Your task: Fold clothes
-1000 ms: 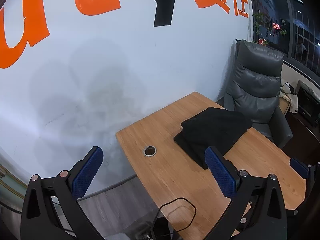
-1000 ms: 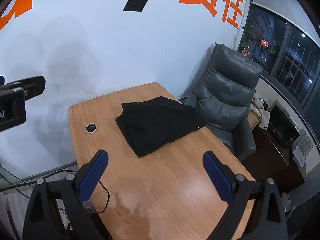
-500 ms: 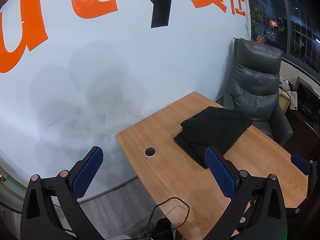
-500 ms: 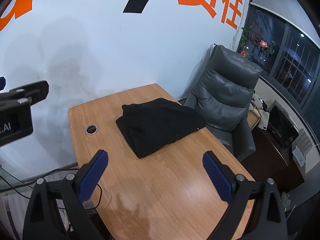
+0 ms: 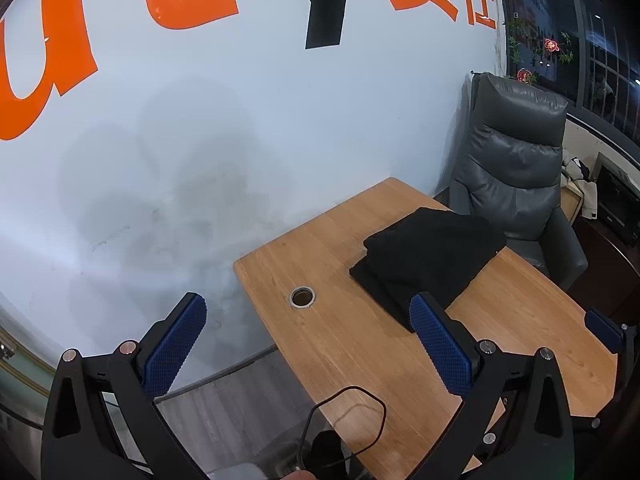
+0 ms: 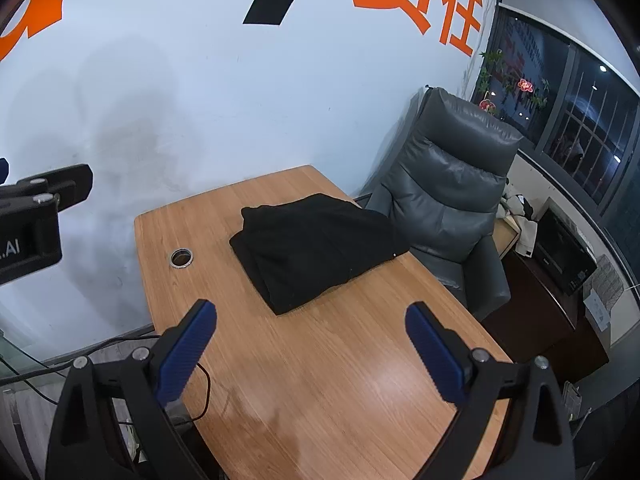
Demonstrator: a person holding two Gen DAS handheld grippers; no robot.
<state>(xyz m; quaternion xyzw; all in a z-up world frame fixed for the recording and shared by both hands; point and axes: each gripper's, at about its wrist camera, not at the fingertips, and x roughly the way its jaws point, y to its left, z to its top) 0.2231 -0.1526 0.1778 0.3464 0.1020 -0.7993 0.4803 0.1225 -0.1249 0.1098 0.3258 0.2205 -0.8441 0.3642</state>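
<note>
**Black garment folded on the table, both grippers held wide and empty**

Black garment (image 6: 316, 248): one only, lying folded in a thick stack on the wooden table (image 6: 360, 380), toward the far end. In my right wrist view it sits at about 12 o'clock from my right gripper (image 6: 311, 344); in my left wrist view the same garment (image 5: 428, 256) lies toward 1 o'clock of my left gripper (image 5: 308, 344), and its near corner is hidden behind my right-hand blue pad (image 5: 440, 352).

How many layers the stack has I cannot make out; the cloth is too dark to show its folds.

Both my grippers stand wide apart, nothing between the pads, both well short of the garment. Two blue pads show on each.

One round cable hole (image 6: 182, 258) sits in the table at 9 o'clock of the garment, apart from it. One grey leather armchair (image 6: 452, 200) stands at 3 o'clock of the garment, just beside the table; its base is cut off by the table edge. A black cable (image 5: 348, 420) loops over the near table edge, its lower end lost behind my left gripper's frame. The wall (image 6: 200, 100) carries orange and black lettering, cropped at the top.
</note>
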